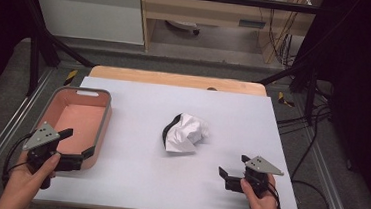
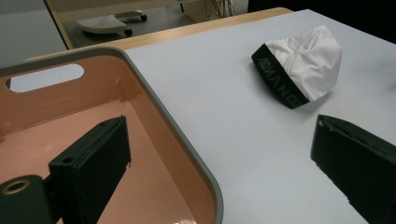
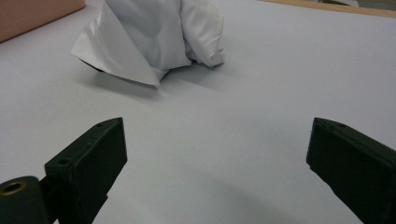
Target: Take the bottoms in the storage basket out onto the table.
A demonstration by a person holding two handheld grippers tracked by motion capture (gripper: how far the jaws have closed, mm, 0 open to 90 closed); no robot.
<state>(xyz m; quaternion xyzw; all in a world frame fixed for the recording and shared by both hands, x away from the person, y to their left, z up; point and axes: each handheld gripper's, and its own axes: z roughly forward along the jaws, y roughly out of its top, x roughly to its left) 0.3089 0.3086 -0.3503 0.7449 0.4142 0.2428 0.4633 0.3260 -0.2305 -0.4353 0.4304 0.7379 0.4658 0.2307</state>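
1. A crumpled white garment (image 1: 186, 132) with a black waistband is seen lying at the middle of the bench (image 1: 132, 175), apart from both tools.
2. The right hand-held gripper (image 1: 233, 169) is held near the garment, jaws spread wide, nothing grasped.
3. The left hand-held gripper (image 1: 77, 148) is held over the near corner of the pink bin (image 1: 103, 123), jaws likewise wide and empty.
4. The step in hand is judged to be the approach. A forward reach and a closing of the jaws on a fold of cloth are called for next.
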